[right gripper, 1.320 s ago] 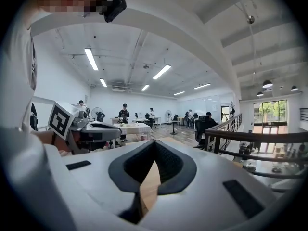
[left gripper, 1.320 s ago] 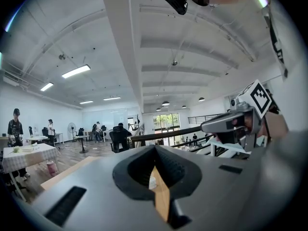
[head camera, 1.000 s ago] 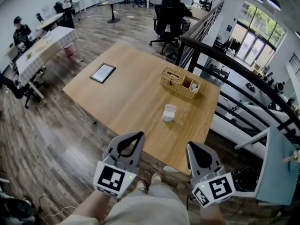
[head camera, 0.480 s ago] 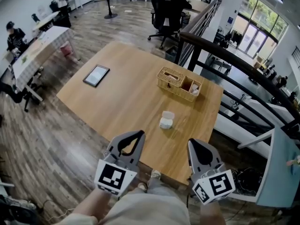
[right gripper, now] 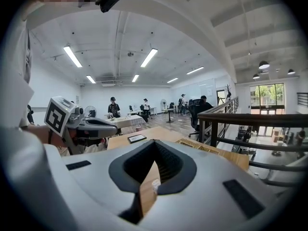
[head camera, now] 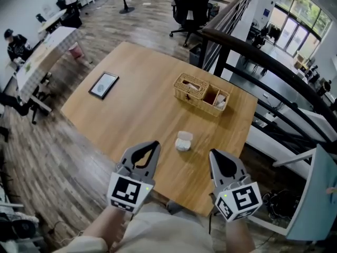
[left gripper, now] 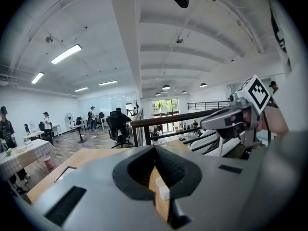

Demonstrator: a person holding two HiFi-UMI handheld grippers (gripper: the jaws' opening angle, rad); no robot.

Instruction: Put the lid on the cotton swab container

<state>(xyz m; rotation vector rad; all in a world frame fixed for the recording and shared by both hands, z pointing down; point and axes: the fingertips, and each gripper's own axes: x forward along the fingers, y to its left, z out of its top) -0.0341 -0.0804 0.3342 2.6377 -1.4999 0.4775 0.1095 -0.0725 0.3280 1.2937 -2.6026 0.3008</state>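
The cotton swab container [head camera: 183, 141], small, white and translucent, stands on the wooden table [head camera: 137, 109] near its front edge; I cannot make out the lid apart from it. My left gripper [head camera: 154, 144] hovers by the table's near edge, to the left of and short of the container, with the jaws meeting and nothing in them. My right gripper [head camera: 214, 155] hangs to the container's right, likewise shut and empty. Through the left gripper's [left gripper: 155, 148] jaw opening the container [left gripper: 162, 190] shows as a small white speck. It shows the same way [right gripper: 155, 185] through the right gripper [right gripper: 155, 142].
A wicker basket [head camera: 201, 94] with compartments stands behind the container. A tablet [head camera: 103, 85] lies at the table's left. A dark railing [head camera: 263, 62] runs past the table's right side, with a drop beyond. Office chairs and people are farther back.
The table and the container have come nearer in the head view. Both grippers now reach over the table's near edge. Their jaws have stayed the same.
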